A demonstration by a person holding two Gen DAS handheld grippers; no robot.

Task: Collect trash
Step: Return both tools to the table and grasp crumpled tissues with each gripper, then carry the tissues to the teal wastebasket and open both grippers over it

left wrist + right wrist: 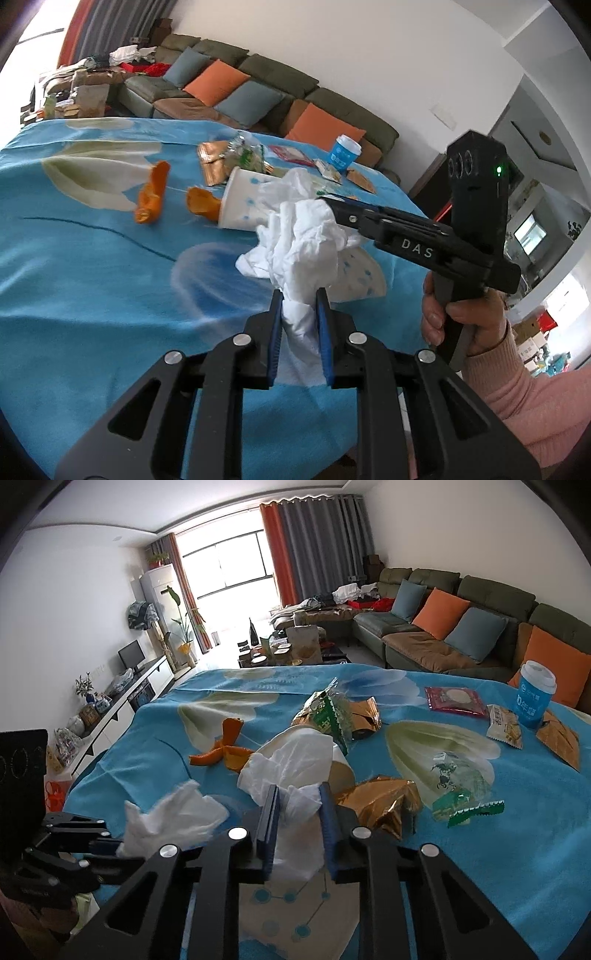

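White crumpled tissue (295,236) sits at the centre of the left wrist view, its lower end pinched between the blue-padded fingers (275,325) of the left gripper (300,314). The right gripper (332,201) reaches in from the right of that frame, its tips buried in the upper folds of the same bundle; a hand (461,314) in a pink sleeve (528,402) holds its handle. In the right wrist view the right gripper's fingers (271,812) are closed on a wad of white tissue (299,801) at lower centre, with a printed paper cup (295,904) lying on its side beneath them. The left gripper (110,843) enters at lower left, gripping another tuft of tissue. Everything lies on a bench draped in a blue floral cloth (92,266). Orange peel (151,195) lies left of centre in the left wrist view, a second piece (201,203) just beside a white dotted cup (240,203). Gold foil wrappers (380,801) sit just right of the right gripper, a green-edged clear wrapper (461,794) further right. A blue cup with white lid (533,694) stands upright at far right, near a red packet (454,698) and a snack packet (504,725). A green sofa (461,620) with orange and blue cushions fills the upper right.
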